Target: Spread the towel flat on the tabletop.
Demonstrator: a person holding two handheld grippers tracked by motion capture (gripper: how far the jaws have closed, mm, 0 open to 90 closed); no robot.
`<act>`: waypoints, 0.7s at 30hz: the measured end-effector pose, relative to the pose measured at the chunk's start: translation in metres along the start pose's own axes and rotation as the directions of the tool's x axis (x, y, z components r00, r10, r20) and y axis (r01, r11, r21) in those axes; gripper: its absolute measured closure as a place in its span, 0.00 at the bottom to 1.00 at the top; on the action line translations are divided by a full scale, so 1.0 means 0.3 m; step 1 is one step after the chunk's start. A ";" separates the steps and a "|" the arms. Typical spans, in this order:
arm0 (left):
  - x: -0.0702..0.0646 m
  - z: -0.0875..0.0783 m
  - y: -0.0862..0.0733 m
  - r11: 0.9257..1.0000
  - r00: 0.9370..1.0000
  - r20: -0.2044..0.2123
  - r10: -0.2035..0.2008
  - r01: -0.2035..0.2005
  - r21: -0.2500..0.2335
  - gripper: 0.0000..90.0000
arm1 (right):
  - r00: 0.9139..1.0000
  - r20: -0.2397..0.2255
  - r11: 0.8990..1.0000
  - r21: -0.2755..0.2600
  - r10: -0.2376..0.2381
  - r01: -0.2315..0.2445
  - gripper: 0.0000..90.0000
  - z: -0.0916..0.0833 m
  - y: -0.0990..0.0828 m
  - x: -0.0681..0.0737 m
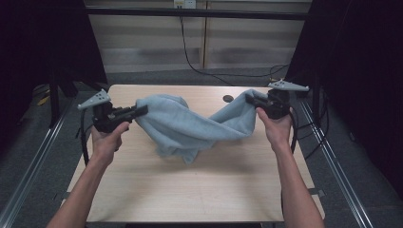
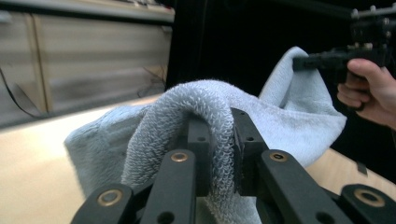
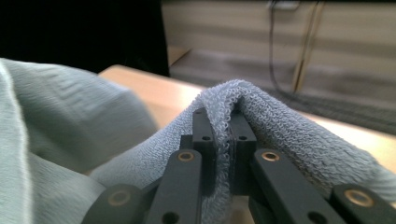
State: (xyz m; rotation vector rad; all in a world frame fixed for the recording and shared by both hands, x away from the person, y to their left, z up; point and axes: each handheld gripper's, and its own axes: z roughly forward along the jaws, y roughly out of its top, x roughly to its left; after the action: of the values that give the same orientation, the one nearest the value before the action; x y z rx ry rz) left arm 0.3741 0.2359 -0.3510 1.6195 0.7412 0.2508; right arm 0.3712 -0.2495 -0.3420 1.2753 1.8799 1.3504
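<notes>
Pale blue towel (image 1: 190, 126) slung between 2 grips above the wooden bench (image 1: 199, 190); left hand-held gripper (image 1: 141, 110) clamped on 1 bunched edge; right hand-held gripper (image 1: 250, 100) clamped on the opposite edge; middle sags, lowest fold near the bench top, contact unclear.

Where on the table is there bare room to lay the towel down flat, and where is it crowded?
The widest bare patch is the near half of the table, between the two forearms and below the hanging towel. A narrower strip lies along the far edge, around the small dark disc. The middle is crowded: the towel sags there between the left gripper and right gripper.
</notes>
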 end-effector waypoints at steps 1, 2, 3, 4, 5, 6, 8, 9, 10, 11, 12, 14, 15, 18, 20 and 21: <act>0.001 -0.011 0.022 1.000 1.000 -0.015 0.016 -0.016 -0.012 0.90 | 1.000 0.010 1.000 -0.016 -0.002 0.002 0.95 -0.009 0.019 -0.005; 0.002 -0.024 0.041 1.000 1.000 -0.015 0.025 -0.025 -0.019 0.90 | 1.000 0.016 0.999 -0.033 0.003 -0.003 0.95 -0.019 0.036 -0.010; 0.001 -0.038 0.060 0.998 0.998 -0.024 0.050 -0.051 -0.022 0.90 | 1.000 0.020 0.999 -0.052 0.008 -0.007 0.95 -0.031 0.052 -0.015; 0.001 -0.055 0.076 0.997 0.997 -0.037 0.063 -0.064 -0.036 0.90 | 1.000 0.026 0.998 -0.067 0.009 -0.008 0.95 -0.043 0.066 -0.020; 0.003 -0.076 0.083 0.997 0.999 -0.029 0.043 -0.045 -0.058 0.90 | 1.000 0.021 0.997 -0.080 0.015 -0.013 0.95 -0.056 0.078 -0.025; 0.003 -0.086 0.080 0.997 0.999 -0.024 0.040 -0.041 -0.059 0.90 | 1.000 0.019 0.996 -0.090 0.022 -0.020 0.95 -0.074 0.087 -0.032; -0.009 -0.101 0.047 0.997 0.997 -0.040 0.067 -0.069 -0.029 0.90 | 0.999 0.021 0.995 -0.098 0.031 -0.029 0.95 -0.097 0.078 -0.039; -0.013 -0.103 0.019 0.998 0.997 -0.029 0.065 -0.066 -0.016 0.90 | 0.999 0.016 0.996 -0.085 0.031 -0.029 0.95 -0.102 0.061 -0.041; -0.017 -0.103 -0.021 0.998 0.998 -0.022 0.062 -0.062 0.006 0.90 | 0.999 0.025 0.998 -0.059 0.022 -0.020 0.95 -0.104 0.035 -0.040; -0.017 -0.103 -0.021 0.998 0.998 -0.022 0.062 -0.062 0.006 0.90 | 0.999 0.025 0.998 -0.059 0.022 -0.020 0.95 -0.104 0.035 -0.040; -0.023 -0.097 -0.090 0.998 0.999 -0.016 0.044 -0.043 0.046 0.90 | 1.000 0.022 1.000 -0.015 0.017 -0.017 0.95 -0.107 -0.039 -0.039; -0.033 -0.091 -0.159 0.996 0.999 0.000 0.034 -0.034 0.082 0.90 | 1.000 0.014 1.000 0.008 0.028 -0.028 0.95 -0.110 -0.102 -0.038; -0.036 -0.087 -0.182 0.995 0.999 0.004 0.033 -0.033 0.096 0.90 | 0.999 0.012 0.999 0.028 0.038 -0.038 0.95 -0.111 -0.146 -0.036; -0.052 -0.078 -0.240 0.989 1.000 0.001 0.025 -0.025 0.147 0.90 | 1.000 0.012 0.997 0.070 0.029 -0.029 0.95 -0.111 -0.213 -0.029; -0.072 -0.077 -0.309 0.981 1.000 0.020 0.009 -0.013 0.193 0.90 | 0.999 0.014 0.992 0.118 0.032 -0.034 0.95 -0.115 -0.299 -0.022; -0.082 -0.078 -0.329 0.979 1.000 0.019 0.014 -0.018 0.205 0.90 | 0.999 0.019 0.991 0.134 0.028 -0.030 0.95 -0.120 -0.326 -0.018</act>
State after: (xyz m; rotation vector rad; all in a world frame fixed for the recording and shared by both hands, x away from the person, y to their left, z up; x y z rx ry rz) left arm 0.3107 0.2421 -0.4338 1.8211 0.7606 0.1759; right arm 0.3055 -0.2776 -0.4181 1.3801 1.9767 1.2413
